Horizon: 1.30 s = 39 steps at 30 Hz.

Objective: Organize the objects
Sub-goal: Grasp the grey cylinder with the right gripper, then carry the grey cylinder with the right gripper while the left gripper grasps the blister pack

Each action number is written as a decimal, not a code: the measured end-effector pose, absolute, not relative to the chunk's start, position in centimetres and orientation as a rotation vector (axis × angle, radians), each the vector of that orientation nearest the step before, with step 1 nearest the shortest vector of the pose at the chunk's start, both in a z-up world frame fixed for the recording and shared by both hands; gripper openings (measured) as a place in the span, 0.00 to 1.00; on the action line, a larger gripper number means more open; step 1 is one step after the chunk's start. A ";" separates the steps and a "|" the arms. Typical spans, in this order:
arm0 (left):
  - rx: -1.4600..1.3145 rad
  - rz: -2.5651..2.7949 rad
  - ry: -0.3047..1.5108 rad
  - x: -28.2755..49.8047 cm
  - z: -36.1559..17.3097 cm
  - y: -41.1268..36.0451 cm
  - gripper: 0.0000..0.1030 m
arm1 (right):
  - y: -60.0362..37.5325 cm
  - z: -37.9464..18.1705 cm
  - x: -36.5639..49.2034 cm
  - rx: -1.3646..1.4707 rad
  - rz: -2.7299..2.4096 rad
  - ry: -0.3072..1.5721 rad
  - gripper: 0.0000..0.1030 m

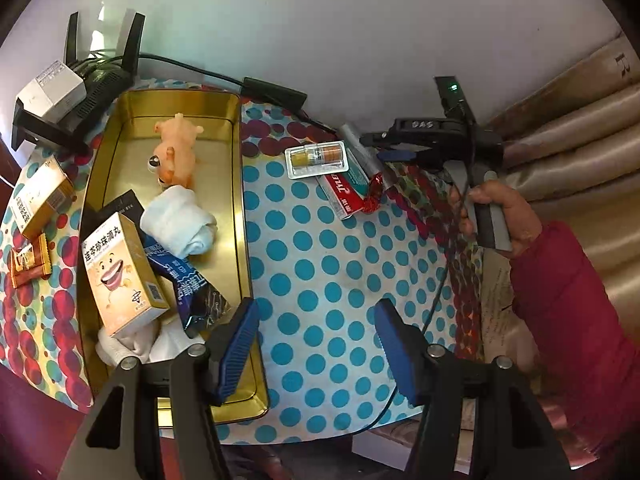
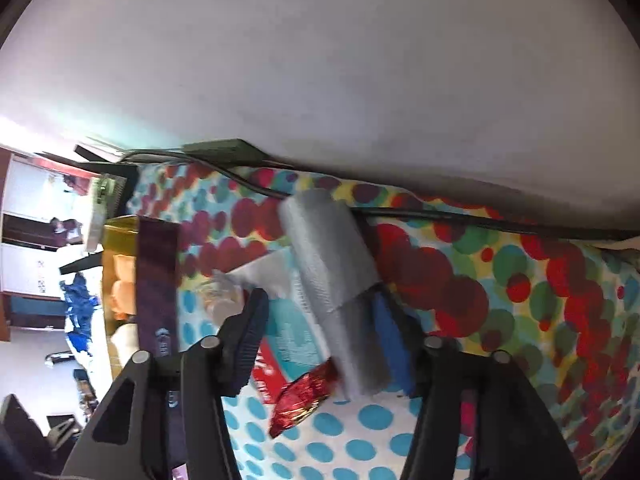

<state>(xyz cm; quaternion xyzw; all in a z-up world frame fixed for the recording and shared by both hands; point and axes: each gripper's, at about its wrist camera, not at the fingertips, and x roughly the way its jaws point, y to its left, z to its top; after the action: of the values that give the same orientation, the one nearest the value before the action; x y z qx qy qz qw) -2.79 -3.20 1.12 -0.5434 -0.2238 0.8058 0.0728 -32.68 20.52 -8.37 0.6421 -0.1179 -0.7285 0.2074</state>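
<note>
A gold tin tray (image 1: 242,216) on the dotted cloth holds an orange toy pig (image 1: 176,148), a white cloth roll (image 1: 180,220), a yellow cartoon box (image 1: 122,276) and a dark blue packet (image 1: 192,288). My left gripper (image 1: 316,344) is open and empty by the tray's near right edge. To the right lie a blister-packed vial (image 1: 318,158), a Tylenol box (image 1: 344,190) (image 2: 288,344), a red candy (image 1: 374,192) (image 2: 302,400) and a grey tube (image 1: 362,148) (image 2: 332,276). My right gripper (image 1: 394,156) (image 2: 320,336) is open around the grey tube, whose near end rests against the right finger.
A black router with a white box (image 1: 52,92) on it stands at the back left, its cable (image 1: 192,68) along the wall. A yellow box (image 1: 40,196) and a brown packet (image 1: 28,260) lie left of the tray. The cloth ends near the front edge. Beige bedding (image 1: 580,140) lies on the right.
</note>
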 end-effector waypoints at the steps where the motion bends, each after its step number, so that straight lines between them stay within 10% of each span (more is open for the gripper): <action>1: -1.632 2.431 -0.671 -2.9 1.2 -3.1 0.60 | 20.4 -7.7 -32.6 1.757 -2.019 -0.341 0.53; 10: -1.642 2.374 -0.701 -3.3 1.0 -1.8 0.61 | 19.8 -10.6 -33.6 1.892 -1.993 -0.165 0.67; 15: -1.655 2.397 -0.680 -3.4 1.0 -1.1 0.65 | 21.1 -10.6 -34.0 1.877 -2.017 -0.159 0.37; 20: -1.579 2.532 -0.492 -3.9 2.1 0.4 0.65 | 20.4 -10.3 -33.2 1.900 -2.056 0.070 0.29; 39: -1.637 2.213 0.232 -21.3 -4.5 5.5 0.66 | 33.0 -7.4 -18.2 1.816 -2.143 -0.477 0.28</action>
<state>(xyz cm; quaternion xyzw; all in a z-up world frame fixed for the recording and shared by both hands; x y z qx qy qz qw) -21.33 5.51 -4.50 -0.5818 0.0823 0.7869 0.1884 -18.15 33.05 -7.38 0.6307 -0.1656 -0.7441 0.1456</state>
